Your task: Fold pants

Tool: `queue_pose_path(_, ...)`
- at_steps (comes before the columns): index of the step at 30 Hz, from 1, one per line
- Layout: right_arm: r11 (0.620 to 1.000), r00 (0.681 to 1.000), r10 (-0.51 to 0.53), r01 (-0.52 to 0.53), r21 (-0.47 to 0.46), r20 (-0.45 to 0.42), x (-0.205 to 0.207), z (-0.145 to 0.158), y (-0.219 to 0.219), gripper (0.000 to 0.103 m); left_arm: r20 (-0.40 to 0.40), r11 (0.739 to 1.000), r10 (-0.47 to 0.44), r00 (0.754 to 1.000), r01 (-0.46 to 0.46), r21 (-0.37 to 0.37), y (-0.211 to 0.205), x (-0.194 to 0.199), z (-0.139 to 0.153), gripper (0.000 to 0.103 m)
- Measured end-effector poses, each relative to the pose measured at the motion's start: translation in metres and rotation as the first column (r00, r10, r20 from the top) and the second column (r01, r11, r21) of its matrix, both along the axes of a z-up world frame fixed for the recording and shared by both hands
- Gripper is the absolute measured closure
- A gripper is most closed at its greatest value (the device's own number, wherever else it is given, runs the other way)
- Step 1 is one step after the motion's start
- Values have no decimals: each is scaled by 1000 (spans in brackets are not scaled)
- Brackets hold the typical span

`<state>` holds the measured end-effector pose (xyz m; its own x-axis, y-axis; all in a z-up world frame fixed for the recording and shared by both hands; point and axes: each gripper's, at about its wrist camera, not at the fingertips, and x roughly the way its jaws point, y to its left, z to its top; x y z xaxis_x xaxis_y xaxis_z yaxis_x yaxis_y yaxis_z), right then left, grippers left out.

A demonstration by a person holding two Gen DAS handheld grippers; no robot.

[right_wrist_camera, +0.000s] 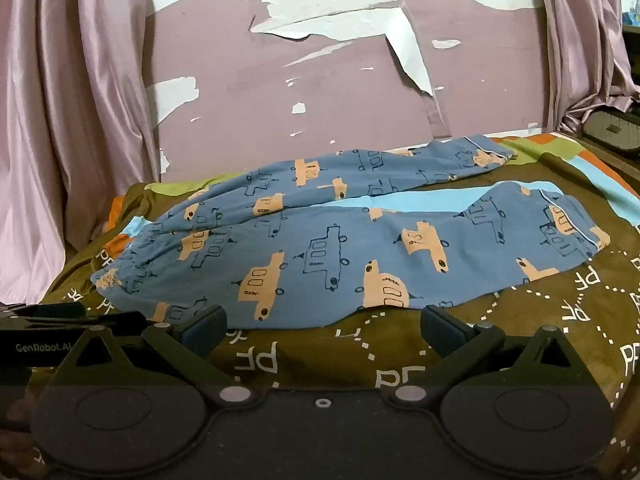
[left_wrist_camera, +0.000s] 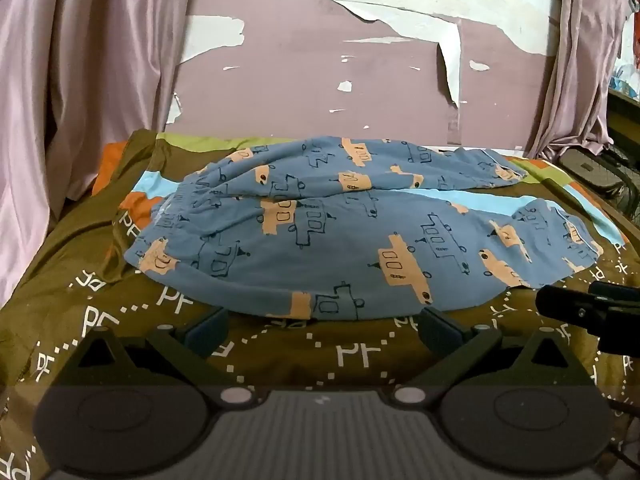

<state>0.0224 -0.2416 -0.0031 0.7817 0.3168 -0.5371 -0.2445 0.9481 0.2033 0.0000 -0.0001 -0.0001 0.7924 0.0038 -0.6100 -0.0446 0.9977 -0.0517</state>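
Blue pants (left_wrist_camera: 352, 232) with tan and dark vehicle prints lie spread flat on the bed, waistband at the left, both legs running to the right and slightly apart. They also show in the right wrist view (right_wrist_camera: 340, 248). My left gripper (left_wrist_camera: 324, 330) is open and empty, just short of the near edge of the pants around the seat. My right gripper (right_wrist_camera: 322, 326) is open and empty, just short of the near edge of the near leg. Each gripper's body shows at the side of the other's view.
An olive-brown bedspread (left_wrist_camera: 280, 352) with white letter prints and coloured blocks covers the bed. A peeling mauve wall (left_wrist_camera: 304, 80) stands behind it. Pink curtains (left_wrist_camera: 80, 60) hang at both sides. A dark mesh object (right_wrist_camera: 612, 130) sits at the far right.
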Motion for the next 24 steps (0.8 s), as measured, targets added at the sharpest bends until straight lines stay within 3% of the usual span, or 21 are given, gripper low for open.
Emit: queue_pose_path(24, 1000, 1000, 0, 0, 3, -3, 1, -2, -1, 0, -1, 1000, -1, 1000, 1, 2, 0, 0, 0, 0)
